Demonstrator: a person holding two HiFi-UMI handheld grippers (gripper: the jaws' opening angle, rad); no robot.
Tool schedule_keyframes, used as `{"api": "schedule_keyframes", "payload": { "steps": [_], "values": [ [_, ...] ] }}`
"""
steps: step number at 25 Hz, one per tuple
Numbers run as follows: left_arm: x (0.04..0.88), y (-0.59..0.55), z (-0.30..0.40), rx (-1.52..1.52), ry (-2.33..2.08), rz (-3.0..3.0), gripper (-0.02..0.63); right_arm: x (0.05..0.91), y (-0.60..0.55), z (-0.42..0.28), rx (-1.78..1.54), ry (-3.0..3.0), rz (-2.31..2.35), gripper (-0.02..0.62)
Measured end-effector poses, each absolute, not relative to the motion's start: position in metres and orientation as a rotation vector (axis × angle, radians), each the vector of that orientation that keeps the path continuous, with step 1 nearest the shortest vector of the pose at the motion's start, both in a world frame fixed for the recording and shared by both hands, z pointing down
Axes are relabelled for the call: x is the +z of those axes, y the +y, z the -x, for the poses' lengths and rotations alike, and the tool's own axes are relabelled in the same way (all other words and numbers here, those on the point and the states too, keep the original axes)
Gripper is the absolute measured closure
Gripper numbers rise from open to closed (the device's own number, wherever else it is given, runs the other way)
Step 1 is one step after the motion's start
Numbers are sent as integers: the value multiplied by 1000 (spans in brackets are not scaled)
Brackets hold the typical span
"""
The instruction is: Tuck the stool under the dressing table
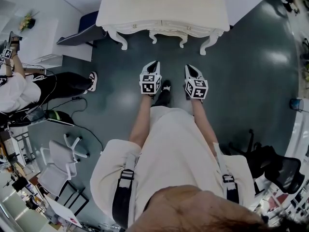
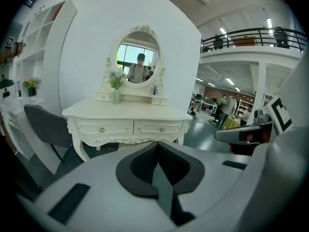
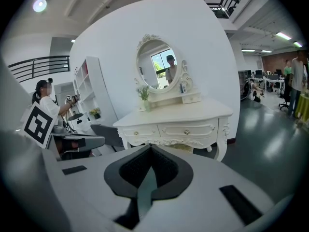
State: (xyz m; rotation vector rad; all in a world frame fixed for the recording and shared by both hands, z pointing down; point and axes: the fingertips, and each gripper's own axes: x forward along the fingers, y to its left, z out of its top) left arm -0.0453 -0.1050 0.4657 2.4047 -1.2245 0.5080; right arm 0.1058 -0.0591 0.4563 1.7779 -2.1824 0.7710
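The stool [image 3: 179, 148] is already under the table [image 3: 178, 115]. In the right gripper view only a pale yellowish strip of it shows, in the gap below the drawers and between the table's front legs. That strip runs along the table's front, but so much is hidden that I can't tell which way the stool points. In the head view two short white legs [image 1: 152, 36] peek out at the table's [image 1: 164, 8] front edge, and they may be the stool's.

I'm standing in front of the table, well back from it, with bare dark floor [image 1: 251, 81] in between. The left gripper [image 1: 155, 63] and right gripper [image 1: 189, 67] are side by side and aimed at the table. Both have their jaws pressed together with nothing in them, and each gripper view shows that clearly.

On the tabletop there's an oval mirror [image 2: 138, 57] and a small vase [image 2: 116, 94] of greenery. A grey chair [image 2: 46, 127] sits just left of the table, with a white shelf [image 2: 43, 47] behind it. Further left another person [image 1: 14, 88] is seated. Behind me on my right there's a black office chair [image 1: 273, 170] — nothing sits between me and the table.
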Motion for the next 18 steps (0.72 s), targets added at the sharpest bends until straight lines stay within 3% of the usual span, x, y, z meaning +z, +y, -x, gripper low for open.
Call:
{"api": "schedule_keyframes", "payload": {
  "steps": [18],
  "values": [
    [467,-104,46,503,-1198,-2402,591,449,-63,-95,710,-2219,-1785,552]
  ]
}}
